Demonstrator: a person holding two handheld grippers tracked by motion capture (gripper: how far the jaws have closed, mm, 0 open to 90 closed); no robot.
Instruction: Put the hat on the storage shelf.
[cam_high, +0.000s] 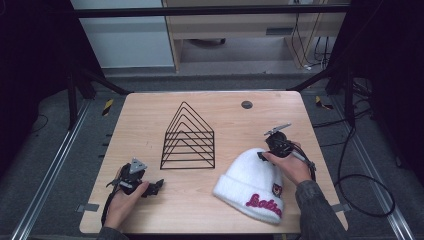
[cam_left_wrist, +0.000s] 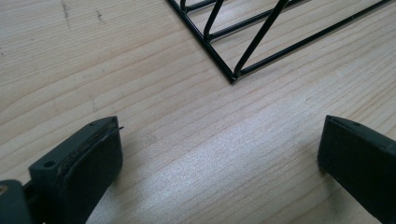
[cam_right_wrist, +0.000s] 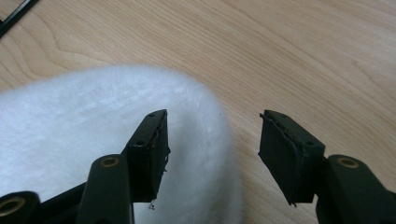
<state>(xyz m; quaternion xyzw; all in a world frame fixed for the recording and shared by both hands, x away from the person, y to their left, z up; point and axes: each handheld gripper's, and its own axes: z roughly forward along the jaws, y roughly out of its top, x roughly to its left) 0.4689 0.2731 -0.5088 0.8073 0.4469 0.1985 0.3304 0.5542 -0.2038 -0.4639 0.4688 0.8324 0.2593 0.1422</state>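
Note:
A white fuzzy beanie (cam_high: 252, 180) with red lettering on its cuff lies on the wooden table (cam_high: 230, 112) at the front right. My right gripper (cam_high: 263, 151) hovers over the hat's crown (cam_right_wrist: 93, 121), open, one jaw above the fabric and the other past its edge over bare wood. A black wire rack (cam_high: 188, 137) of nested triangles stands mid-table. My left gripper (cam_high: 159, 186) rests low at the front left, open wide, jaws pointing toward the rack's near corner (cam_left_wrist: 232, 78) with nothing between them.
A small dark round grommet (cam_high: 246, 104) sits in the tabletop at the back right. Cables (cam_high: 360, 185) trail over the floor right of the table. A metal rail (cam_high: 47, 170) runs along the left side.

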